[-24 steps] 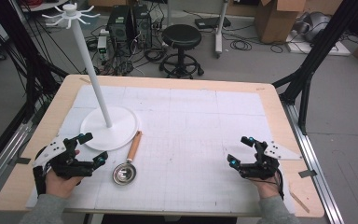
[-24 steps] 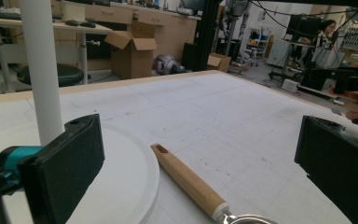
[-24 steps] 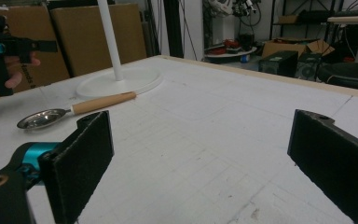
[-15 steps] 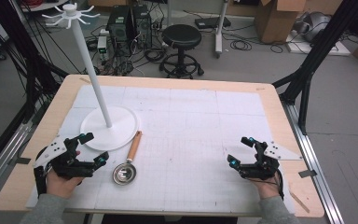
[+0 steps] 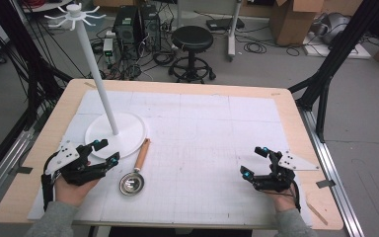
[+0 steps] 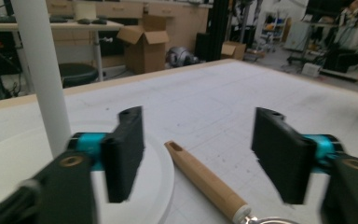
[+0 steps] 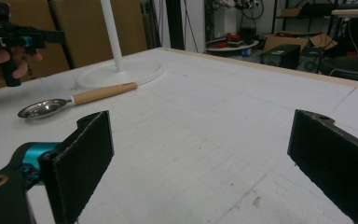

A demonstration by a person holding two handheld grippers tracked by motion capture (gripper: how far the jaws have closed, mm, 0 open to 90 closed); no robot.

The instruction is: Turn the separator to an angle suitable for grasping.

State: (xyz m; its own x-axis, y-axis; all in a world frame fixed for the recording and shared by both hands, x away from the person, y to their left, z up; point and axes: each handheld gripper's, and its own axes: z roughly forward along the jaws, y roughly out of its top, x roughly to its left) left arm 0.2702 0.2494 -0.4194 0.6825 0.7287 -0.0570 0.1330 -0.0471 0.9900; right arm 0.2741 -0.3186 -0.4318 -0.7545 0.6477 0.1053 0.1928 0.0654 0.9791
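Note:
A small ladle (image 5: 137, 167) lies on the white mat, its metal bowl toward me and its wooden handle (image 6: 206, 181) pointing at the stand's round base (image 5: 128, 129). My left gripper (image 5: 107, 151) rests just left of the handle with its jaws open, and nothing sits between them (image 6: 205, 154). My right gripper (image 5: 253, 161) rests on the mat at the near right, open and empty (image 7: 207, 163). From the right gripper view the ladle (image 7: 77, 101) lies far off to the left, near the hand holding the left gripper (image 7: 9, 35).
The white stand has a tall pole (image 5: 96, 69) topped by a ring of hooks (image 5: 74, 14), and it stands at the table's left. The wooden table edge (image 5: 306, 133) frames the mat. Beyond the table are a stool (image 5: 192, 37), boxes and cables.

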